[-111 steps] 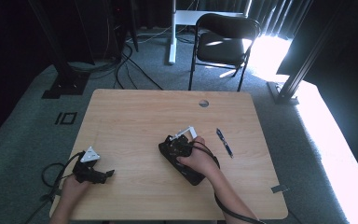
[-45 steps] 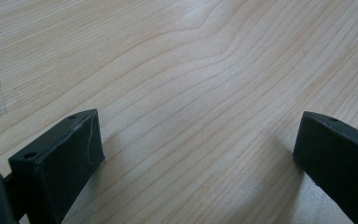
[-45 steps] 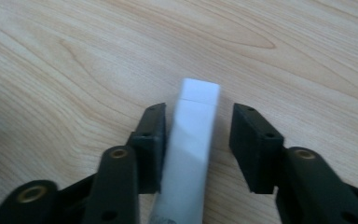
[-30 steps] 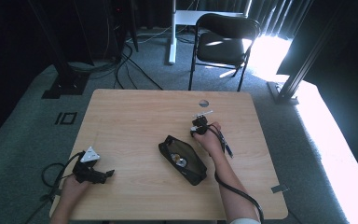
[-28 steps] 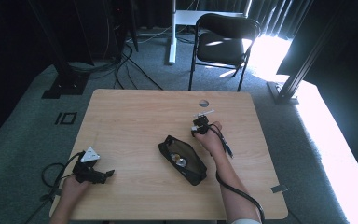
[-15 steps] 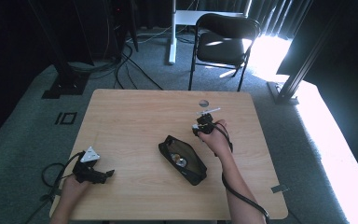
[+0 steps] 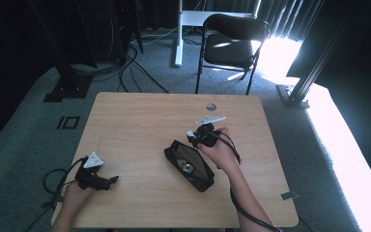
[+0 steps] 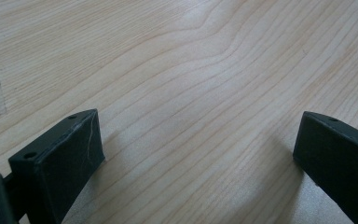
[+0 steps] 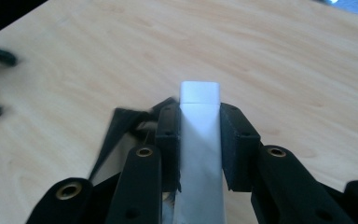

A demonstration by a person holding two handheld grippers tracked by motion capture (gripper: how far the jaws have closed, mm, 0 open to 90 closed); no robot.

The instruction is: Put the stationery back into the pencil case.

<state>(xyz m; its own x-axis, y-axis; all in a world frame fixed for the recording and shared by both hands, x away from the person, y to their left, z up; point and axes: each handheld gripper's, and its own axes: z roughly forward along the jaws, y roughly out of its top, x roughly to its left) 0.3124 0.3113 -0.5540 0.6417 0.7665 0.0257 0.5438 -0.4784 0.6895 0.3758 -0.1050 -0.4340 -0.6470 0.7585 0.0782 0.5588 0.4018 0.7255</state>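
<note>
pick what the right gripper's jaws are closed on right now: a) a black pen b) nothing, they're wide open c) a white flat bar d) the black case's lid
c: in the right gripper view the right gripper has its jaws pressed against both sides of a white flat bar, lifted above the table; the black case lies open below on the wood.

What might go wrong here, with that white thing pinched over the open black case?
The white block is held by its sides only in the right gripper; it might slip out above the table. Lowered off-centre, it might hit the rim of the open black case and shove it, since the left gripper rests apart, open.
</note>
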